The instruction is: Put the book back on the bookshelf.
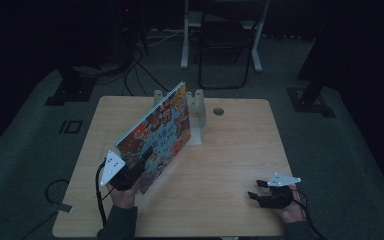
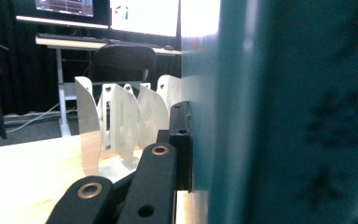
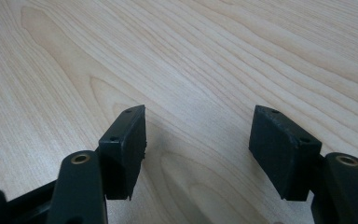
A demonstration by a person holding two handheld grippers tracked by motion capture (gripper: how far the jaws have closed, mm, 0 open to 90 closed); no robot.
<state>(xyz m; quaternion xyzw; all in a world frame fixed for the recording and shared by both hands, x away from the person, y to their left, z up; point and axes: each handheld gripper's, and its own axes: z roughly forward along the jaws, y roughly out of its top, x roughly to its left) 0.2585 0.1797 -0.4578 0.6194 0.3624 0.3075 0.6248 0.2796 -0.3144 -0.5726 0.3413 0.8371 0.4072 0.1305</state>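
A large picture book [image 1: 157,134] with a busy orange and teal cover stands tilted on edge across the left middle of the wooden table [image 1: 230,150]. My left gripper [image 1: 139,167] is shut on its near lower corner. In the left gripper view the teal cover [image 2: 279,116] is pressed against the black pad [image 2: 181,140]. A white slotted book stand [image 1: 196,112] sits just behind the book, and its curved dividers [image 2: 121,121] rise close ahead of the left gripper. My right gripper [image 1: 256,189] rests near the table's front right edge, open, with bare wood between its pads [image 3: 126,144].
A round cable hole [image 1: 218,111] lies at the back of the table. Beyond the table stand a dark chair [image 1: 220,45], white desk legs [image 1: 185,35] and floor cables [image 1: 140,60]. Lit monitors [image 2: 144,14] sit on a far desk.
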